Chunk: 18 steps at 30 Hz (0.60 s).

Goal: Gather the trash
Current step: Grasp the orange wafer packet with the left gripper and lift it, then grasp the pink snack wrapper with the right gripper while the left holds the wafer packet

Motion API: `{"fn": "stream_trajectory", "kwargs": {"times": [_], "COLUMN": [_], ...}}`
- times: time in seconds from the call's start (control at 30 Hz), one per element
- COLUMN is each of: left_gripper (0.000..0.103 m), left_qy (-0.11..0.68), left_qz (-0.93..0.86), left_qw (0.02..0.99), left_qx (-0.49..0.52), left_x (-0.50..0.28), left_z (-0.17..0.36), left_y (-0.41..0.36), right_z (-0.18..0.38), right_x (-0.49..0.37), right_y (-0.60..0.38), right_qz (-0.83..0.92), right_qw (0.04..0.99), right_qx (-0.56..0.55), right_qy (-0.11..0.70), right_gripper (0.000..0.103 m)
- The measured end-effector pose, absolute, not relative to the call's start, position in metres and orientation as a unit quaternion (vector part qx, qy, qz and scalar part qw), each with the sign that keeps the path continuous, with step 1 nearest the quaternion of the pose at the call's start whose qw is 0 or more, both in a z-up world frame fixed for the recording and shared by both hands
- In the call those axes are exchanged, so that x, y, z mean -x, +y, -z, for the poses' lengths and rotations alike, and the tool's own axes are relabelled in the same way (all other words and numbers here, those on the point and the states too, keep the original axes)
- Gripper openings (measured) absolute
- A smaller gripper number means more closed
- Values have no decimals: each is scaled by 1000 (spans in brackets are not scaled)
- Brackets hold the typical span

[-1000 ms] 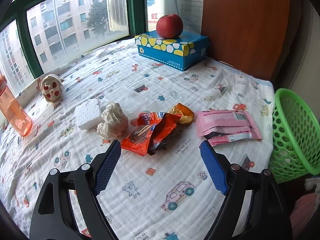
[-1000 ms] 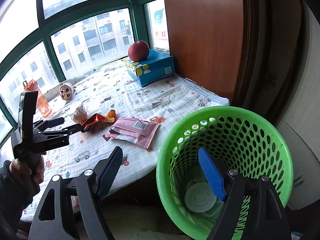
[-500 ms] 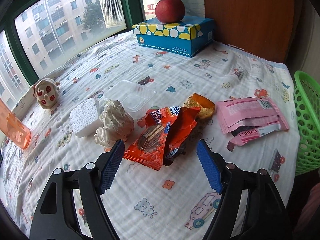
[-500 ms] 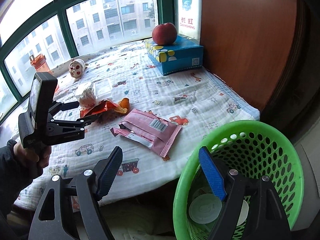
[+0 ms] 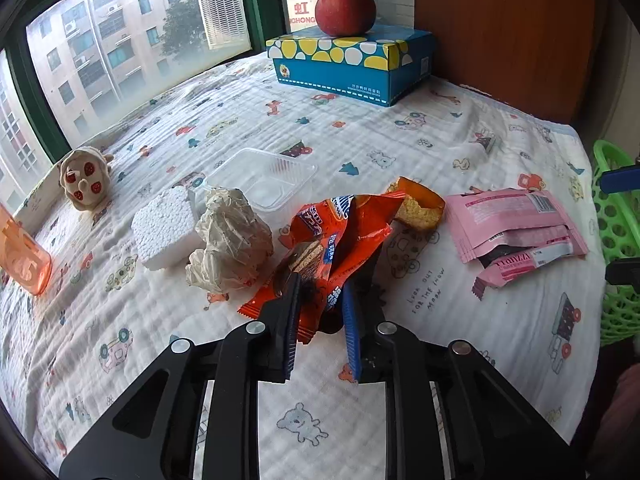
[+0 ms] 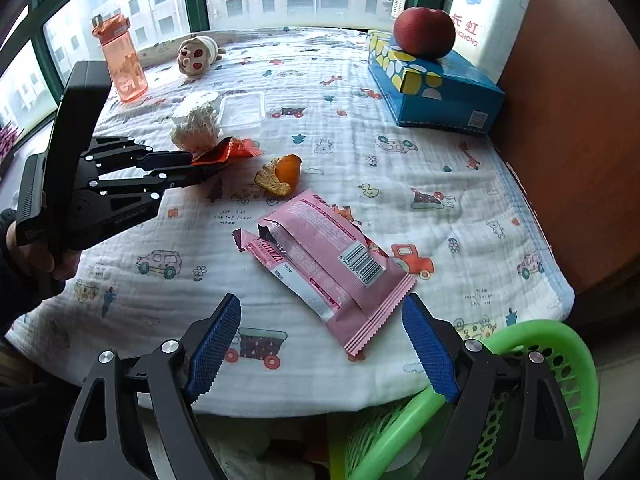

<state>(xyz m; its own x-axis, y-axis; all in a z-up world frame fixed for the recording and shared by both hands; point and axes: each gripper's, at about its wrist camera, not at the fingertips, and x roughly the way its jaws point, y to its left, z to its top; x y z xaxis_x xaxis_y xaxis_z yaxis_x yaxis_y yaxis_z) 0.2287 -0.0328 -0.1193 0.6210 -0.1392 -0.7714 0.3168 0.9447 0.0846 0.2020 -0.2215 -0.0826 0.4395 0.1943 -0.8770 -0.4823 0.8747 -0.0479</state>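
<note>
Left gripper (image 5: 320,300): black two-finger tongs with blue pads, jaws pinched together on the near end of the orange foil snack wrapper (image 5: 328,248); in the right wrist view the fingers lie low over the cloth with the wrapper between their tips.
Right gripper (image 6: 320,344): same make, jaws spread wide and holding nothing, hovering over the near edge of the ledge, just short of the pink packets.
Carrier: window ledge under a white quilted cloth with cartoon prints (image 5: 400,128).
Orange foil snack wrapper: torn open, crumpled, middle of the cloth; touching the paper wad on one side.
Crumpled beige paper wad (image 5: 232,240): just left of the wrapper, touching the foam block.
White foam block (image 5: 164,232): left of the wad, on the cloth.
Clear plastic tray (image 5: 264,184): empty, behind the wad and foam.
Orange peel piece (image 5: 416,208): between the wrapper and the pink packets.
Pink plastic snack packets (image 6: 328,256): opened, overlapping, near the right front corner of the cloth.
Green perforated plastic basket (image 6: 552,352): below the right front corner, off the ledge.
Blue tissue box with yellow and white spots (image 5: 352,64): far right corner.
Red apple (image 5: 345,9): resting on the tissue box.
Small beige plush toy with red marks (image 5: 84,180): far left edge, by the window.
Orange translucent bottle (image 6: 120,60): far left corner, upright.
</note>
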Motion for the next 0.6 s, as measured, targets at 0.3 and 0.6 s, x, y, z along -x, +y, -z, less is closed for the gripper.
{"fn": "stream_trajectory", "kwargs": {"times": [0.3, 0.6], "left_gripper": [7, 6], "left_qy": [409, 403], "left_qz": [139, 142], "left_qw": [899, 903], "left_qx": [-69, -37], "left_x": [-219, -211], "left_z": [103, 88], "left_y": [-17, 1], "right_z": [107, 130], "right_x": [-239, -272], "right_y": [-198, -190], "right_qz": [-258, -276], "right_qw": [785, 747], "right_qx": [195, 202], "right_qy": [529, 571], "right_gripper": [83, 84]}}
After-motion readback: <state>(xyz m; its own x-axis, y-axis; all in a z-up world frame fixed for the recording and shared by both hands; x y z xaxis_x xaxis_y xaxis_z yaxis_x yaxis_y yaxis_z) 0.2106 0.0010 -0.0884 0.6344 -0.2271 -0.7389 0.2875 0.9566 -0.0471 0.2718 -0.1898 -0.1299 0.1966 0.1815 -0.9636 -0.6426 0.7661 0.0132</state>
